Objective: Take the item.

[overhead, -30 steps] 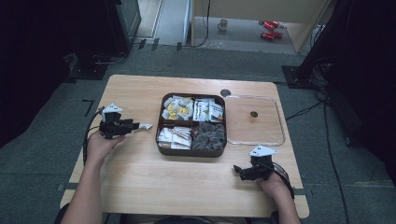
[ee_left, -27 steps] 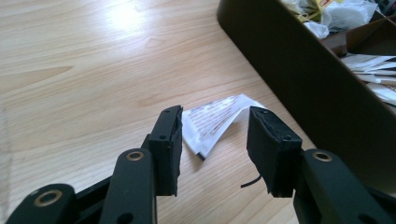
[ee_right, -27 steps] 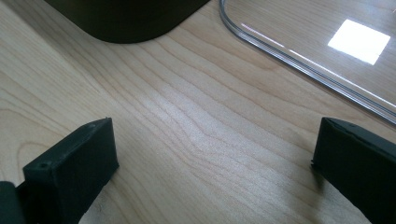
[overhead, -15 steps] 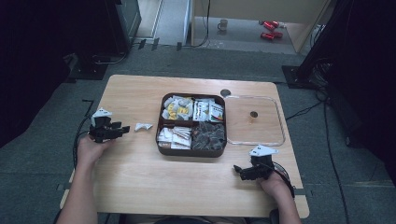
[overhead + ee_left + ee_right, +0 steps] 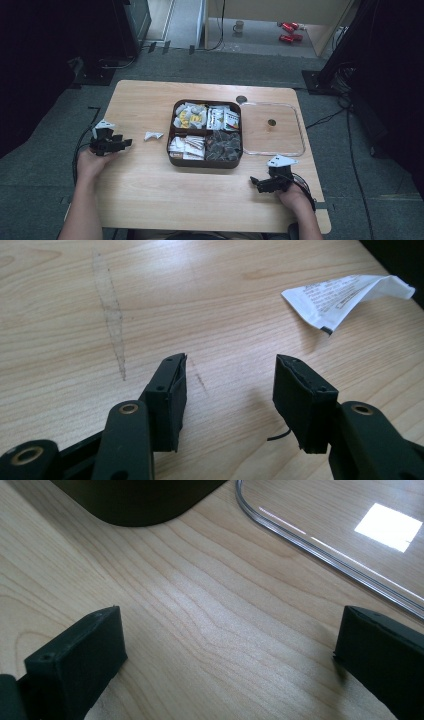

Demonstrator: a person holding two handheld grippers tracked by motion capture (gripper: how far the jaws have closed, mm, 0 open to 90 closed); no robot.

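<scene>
Packet (image 5: pixel 345 298), white with small print, lies creased on table (image 5: pixel 150 200).

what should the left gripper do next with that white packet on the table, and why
Probably ease the left gripper forward toward the white packet and close on it. Its jaws stand open with nothing between them, and the packet lies loose on the table, apart from the brown tray where similar packets sit. The right gripper rests open near the clear lid.

Wooden table (image 5: pixel 150 190); on it: compartment tray (image 5: pixel 205 163), clear lid (image 5: pixel 295 150), white sachet (image 5: pixel 152 135).
</scene>
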